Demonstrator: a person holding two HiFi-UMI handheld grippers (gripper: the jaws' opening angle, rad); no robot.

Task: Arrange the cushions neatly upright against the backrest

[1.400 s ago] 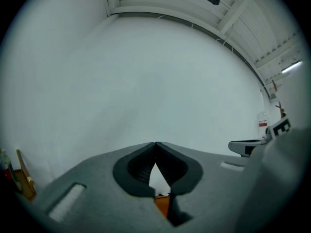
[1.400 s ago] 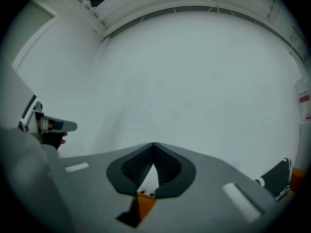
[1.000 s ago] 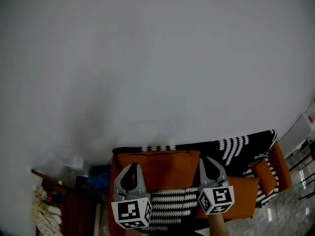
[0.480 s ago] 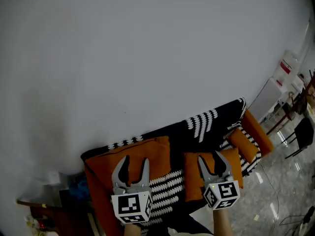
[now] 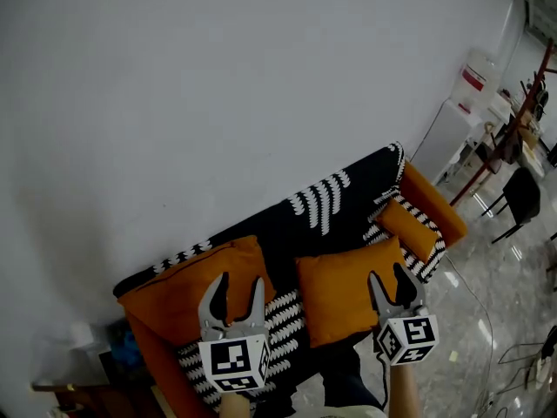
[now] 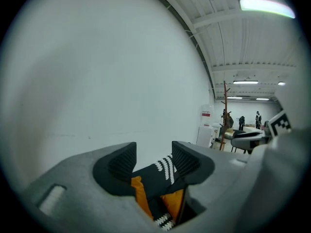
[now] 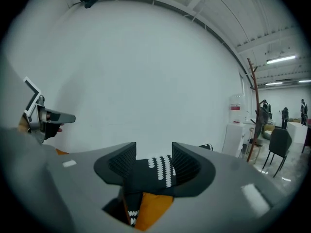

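Both hand-held tools are empty. The left gripper and the right gripper have just been opening and now stand about half apart. Between each pair of jaws only distant sofa shows, nothing gripped.

This looks like the approach to the orange upholstered sofa, with no cushion taken yet. Just beyond the left gripper lies the large orange fabric cushion, seemingly slumped along the backrest. Between the two grippers, closer to the right one, sits the square orange cushion, tilted. Further off past the right gripper is the small orange cushion, by the armrest. The next move probably calls for reaching in, pinching a cushion by its edges and standing it against the black throw with white stitching draped over the backrest.

The light is dim. The seat front is cut off below the grippers. The black-and-white striped piece beside the left gripper could be a cushion or more throw; I cannot tell.
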